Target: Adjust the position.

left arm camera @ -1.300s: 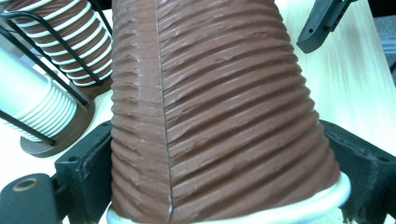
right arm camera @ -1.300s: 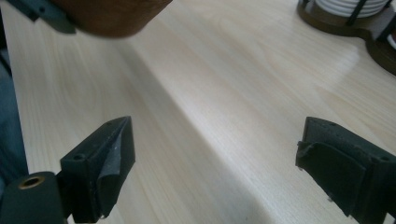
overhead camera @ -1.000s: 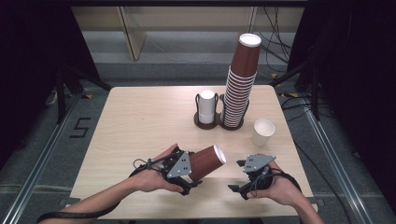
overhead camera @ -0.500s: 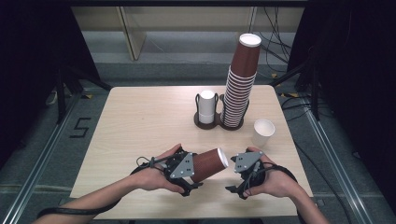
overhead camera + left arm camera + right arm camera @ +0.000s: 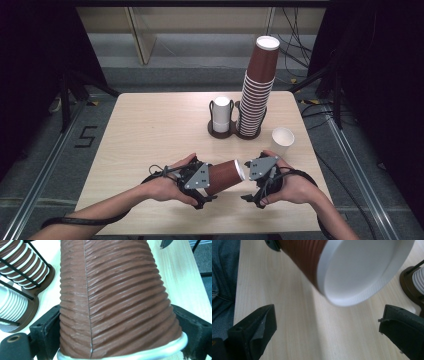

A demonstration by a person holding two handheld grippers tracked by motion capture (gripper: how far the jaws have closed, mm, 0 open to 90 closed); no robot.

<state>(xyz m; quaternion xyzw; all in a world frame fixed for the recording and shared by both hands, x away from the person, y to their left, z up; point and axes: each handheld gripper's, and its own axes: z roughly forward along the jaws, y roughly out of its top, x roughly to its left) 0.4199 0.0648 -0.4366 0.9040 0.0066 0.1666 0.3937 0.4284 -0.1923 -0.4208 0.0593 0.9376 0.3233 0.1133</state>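
A brown ribbed paper cup (image 5: 224,176) lies on its side above the table's front edge, with my left gripper (image 5: 204,181) shut on its body. In the left gripper view the two black pads press on both flanks of the cup (image 5: 117,302). Its white end (image 5: 367,270) points at my right gripper (image 5: 251,182), which sits just to the right of it. The right gripper (image 5: 328,327) has just been opening its jaws; they stand wide apart with only bare table between them, and the cup's end is just ahead of them.
At the back right of the wooden table (image 5: 150,130) a tall stack of brown cups (image 5: 257,95) stands in a wire holder. Beside it is a holder of white lids (image 5: 221,115). A single white cup (image 5: 282,140) stands behind my right hand.
My right gripper has moved left and slightly up, closing in on the cup's white end, and its jaws have spread. The left gripper and the cup have stayed put.
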